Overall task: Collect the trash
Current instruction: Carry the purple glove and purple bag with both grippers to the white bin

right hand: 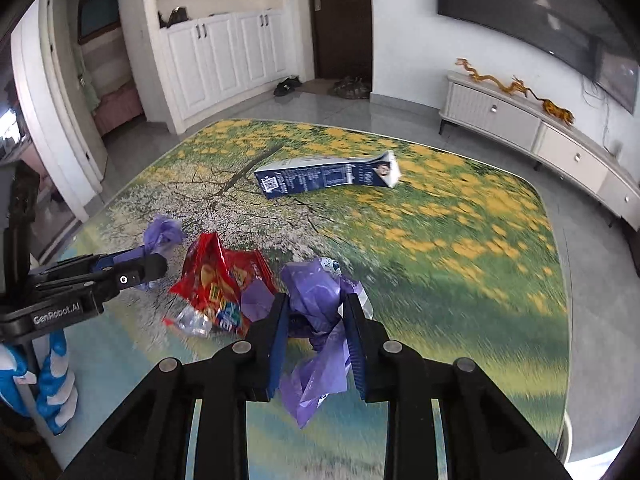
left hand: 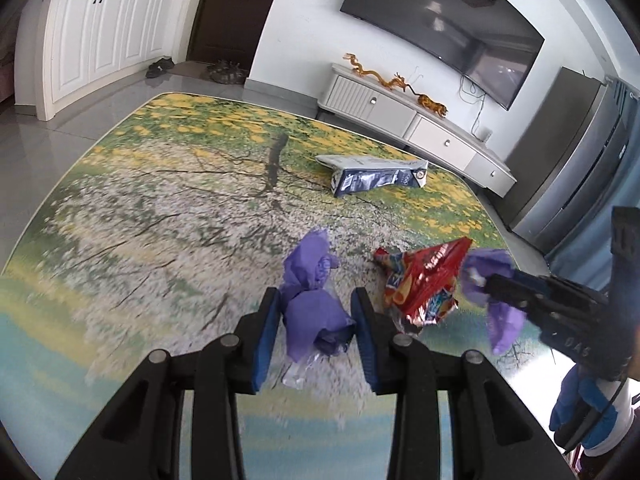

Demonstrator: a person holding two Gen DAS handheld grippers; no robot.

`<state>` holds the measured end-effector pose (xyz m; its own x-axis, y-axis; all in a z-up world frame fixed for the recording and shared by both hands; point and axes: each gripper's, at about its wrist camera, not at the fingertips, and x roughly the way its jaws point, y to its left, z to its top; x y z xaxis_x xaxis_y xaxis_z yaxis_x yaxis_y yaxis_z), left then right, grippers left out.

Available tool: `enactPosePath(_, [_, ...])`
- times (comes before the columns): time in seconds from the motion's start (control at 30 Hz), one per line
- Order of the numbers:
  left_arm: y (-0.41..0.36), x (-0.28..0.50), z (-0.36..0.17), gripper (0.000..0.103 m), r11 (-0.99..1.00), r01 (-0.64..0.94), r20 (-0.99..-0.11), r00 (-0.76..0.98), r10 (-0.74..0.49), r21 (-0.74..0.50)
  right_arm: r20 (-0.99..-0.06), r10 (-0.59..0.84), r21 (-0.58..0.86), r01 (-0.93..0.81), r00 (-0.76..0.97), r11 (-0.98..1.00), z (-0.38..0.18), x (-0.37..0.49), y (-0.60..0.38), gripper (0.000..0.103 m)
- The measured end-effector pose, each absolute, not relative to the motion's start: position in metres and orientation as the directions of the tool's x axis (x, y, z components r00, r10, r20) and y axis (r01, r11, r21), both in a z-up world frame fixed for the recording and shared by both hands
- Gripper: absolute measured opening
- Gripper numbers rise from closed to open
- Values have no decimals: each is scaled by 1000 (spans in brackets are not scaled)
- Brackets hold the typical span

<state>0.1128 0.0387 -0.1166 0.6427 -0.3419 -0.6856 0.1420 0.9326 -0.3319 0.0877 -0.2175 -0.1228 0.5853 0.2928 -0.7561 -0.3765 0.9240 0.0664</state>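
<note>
My left gripper [left hand: 315,308] is shut on a crumpled purple wrapper [left hand: 310,300] over the flower-patterned table [left hand: 160,208]. My right gripper [right hand: 315,312] is shut on a second purple wrapper [right hand: 314,300]; it also shows in the left wrist view [left hand: 486,280] holding that wrapper [left hand: 500,312]. A red snack bag [left hand: 424,284] lies between the two grippers, also in the right wrist view [right hand: 218,280]. A flattened blue-and-white milk carton [left hand: 376,176] lies farther back on the table [right hand: 326,176]. The left gripper [right hand: 154,264] shows at left in the right wrist view.
A bit of clear plastic [right hand: 192,322] lies by the red bag. Beyond the table stand a white TV cabinet [left hand: 420,124] with dragon figures, a wall TV [left hand: 444,28], white cupboards [right hand: 224,56] and a dark door [right hand: 340,16]. A grey appliance [left hand: 580,152] stands at right.
</note>
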Motion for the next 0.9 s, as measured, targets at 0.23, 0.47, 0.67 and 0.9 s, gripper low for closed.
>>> enactPosePath(0.23, [42,89,-102,34,936,141,-670,665,-330,-321,-715,286,115,-296,638,948,-104,58,-253,26])
enactPosePath(0.47, [31,66,-78,34,929,194,-632,687,-358,-315,-674,282,173,-226,682,959,-92,24,-288,26])
enactPosePath(0.67, [6,56,-63,34,914,254,-619,674,-402,-317,-633,269,213,-171,726,962,-80,-3,-318,26])
enactPosePath(0.9, [-27,45,-50,34,891,330,-614,646,-454,-311,-590,220,235,-96,777,967,-68,-39,-359,26])
